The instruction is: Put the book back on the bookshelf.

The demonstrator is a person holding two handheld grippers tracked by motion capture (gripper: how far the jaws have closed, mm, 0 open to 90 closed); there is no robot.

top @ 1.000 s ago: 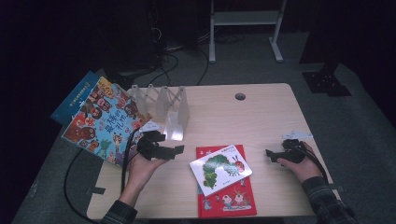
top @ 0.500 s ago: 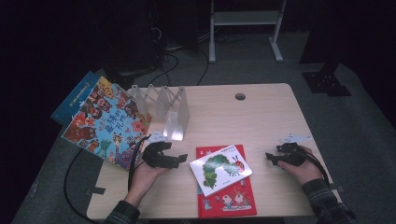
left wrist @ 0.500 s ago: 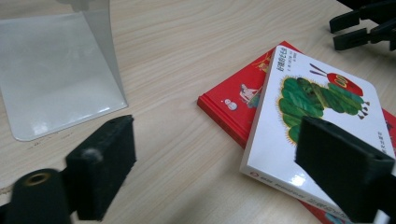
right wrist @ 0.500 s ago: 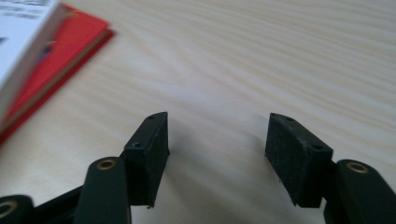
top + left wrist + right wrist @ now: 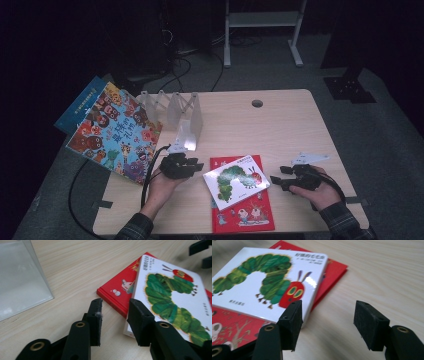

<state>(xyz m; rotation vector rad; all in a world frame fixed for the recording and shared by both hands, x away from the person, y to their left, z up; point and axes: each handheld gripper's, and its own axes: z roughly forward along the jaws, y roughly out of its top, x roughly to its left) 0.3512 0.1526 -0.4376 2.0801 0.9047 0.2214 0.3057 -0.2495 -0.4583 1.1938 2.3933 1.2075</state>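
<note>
I see the wooden table (image 5: 280, 125) first, pale top with a small round hole (image 5: 257, 103) near its far edge. A big colourful picture book (image 5: 116, 131) hangs off the left edge, over a blue book (image 5: 80, 105). A clear acrylic book stand (image 5: 175, 112) sits just right of it, toward the far side. At the near edge lies a red book (image 5: 245, 212), with the white caterpillar book (image 5: 236, 181) stacked on it at a slant.

My left gripper (image 5: 192, 166) is low, just left of the caterpillar book; its jaws have just been closing, a narrow gap left, nothing gripped — one jaw (image 5: 140, 322) sits at the white book's corner, pads not pressing. My right gripper (image 5: 277, 180) is just right of that book, jaws apart, nothing between; one jaw sits in front of its edge, and I cannot tell if it touches.
</note>
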